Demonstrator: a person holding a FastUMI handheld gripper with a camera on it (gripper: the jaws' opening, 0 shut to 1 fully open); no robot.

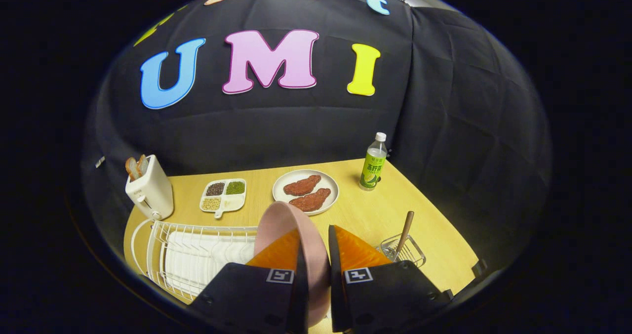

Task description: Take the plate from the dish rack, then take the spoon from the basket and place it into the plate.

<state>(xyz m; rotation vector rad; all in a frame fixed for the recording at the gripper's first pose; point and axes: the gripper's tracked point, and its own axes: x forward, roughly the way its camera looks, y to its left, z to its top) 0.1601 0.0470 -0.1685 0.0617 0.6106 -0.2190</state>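
My gripper (315,245) is shut on a pink plate (289,225), which stands on edge between the two fingers and is lifted above the table. Left of the fingers lies the white wire dish rack (197,255) with a white tray under it. Right of the fingers sits a small wire basket (402,251), and a spoon (405,232) with a wooden handle leans upright out of it.
On the wooden table (375,215) beyond the fingers are a white plate with two brown meat pieces (306,191), a divided white dish of grains (223,194), a white toaster with toast (148,188) and a green-labelled bottle (373,163). Black cloth walls stand behind.
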